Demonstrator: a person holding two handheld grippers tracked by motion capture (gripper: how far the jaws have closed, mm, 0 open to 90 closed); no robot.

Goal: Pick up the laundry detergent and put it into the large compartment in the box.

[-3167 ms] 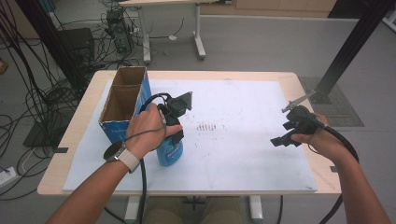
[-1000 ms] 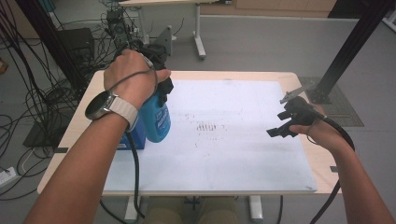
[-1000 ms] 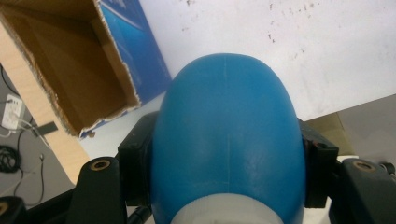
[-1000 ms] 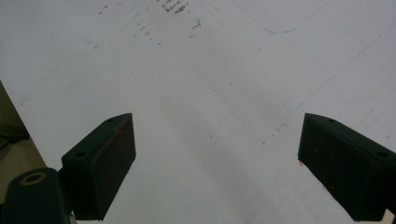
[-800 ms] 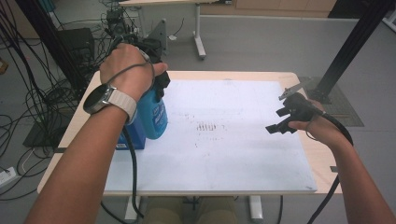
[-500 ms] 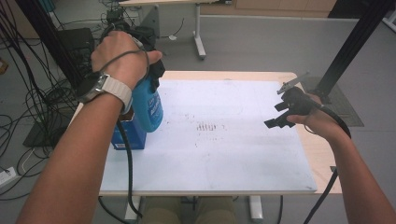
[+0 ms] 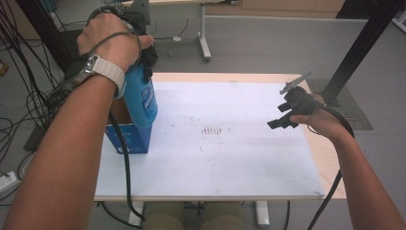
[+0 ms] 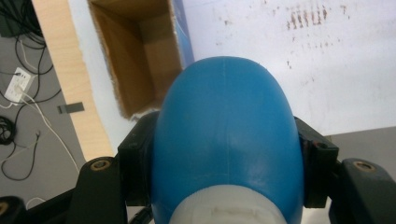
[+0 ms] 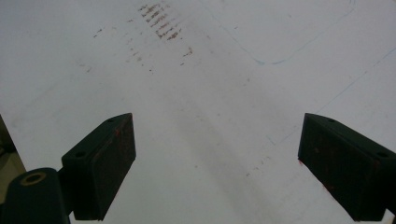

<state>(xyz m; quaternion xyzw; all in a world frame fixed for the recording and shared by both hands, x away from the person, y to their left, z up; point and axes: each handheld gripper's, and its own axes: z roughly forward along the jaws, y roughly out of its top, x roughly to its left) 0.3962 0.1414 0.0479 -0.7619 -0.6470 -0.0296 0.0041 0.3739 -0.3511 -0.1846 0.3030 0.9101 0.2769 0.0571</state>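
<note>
A blue plastic bottle (image 7: 142, 100) hangs in the air at the table's left side, over the open cardboard box (image 7: 129, 139). My left gripper (image 7: 145, 64) is shut on the bottle's upper part, mostly hidden under the hand. In the left gripper view the two black pads press the sides of the bottle (image 8: 224, 140), and the brown inside of the box (image 8: 156, 60) lies below and beyond it. My right gripper (image 7: 279, 120) hovers over the right side of the white mat (image 7: 230, 163). Its jaws (image 9: 217, 163) stand wide apart with nothing between them.
Dark smudges (image 7: 213, 130) mark the middle of the mat. The wooden table edge (image 7: 330, 163) shows at the right. Cables trail on the floor at the left, and a black post (image 7: 359, 43) stands at the far right. Another table's legs (image 7: 205, 33) stand behind.
My left hand has lifted the blue bottle off the mat, upward and toward the far left, until it hangs over the box. The right gripper has barely shifted.
</note>
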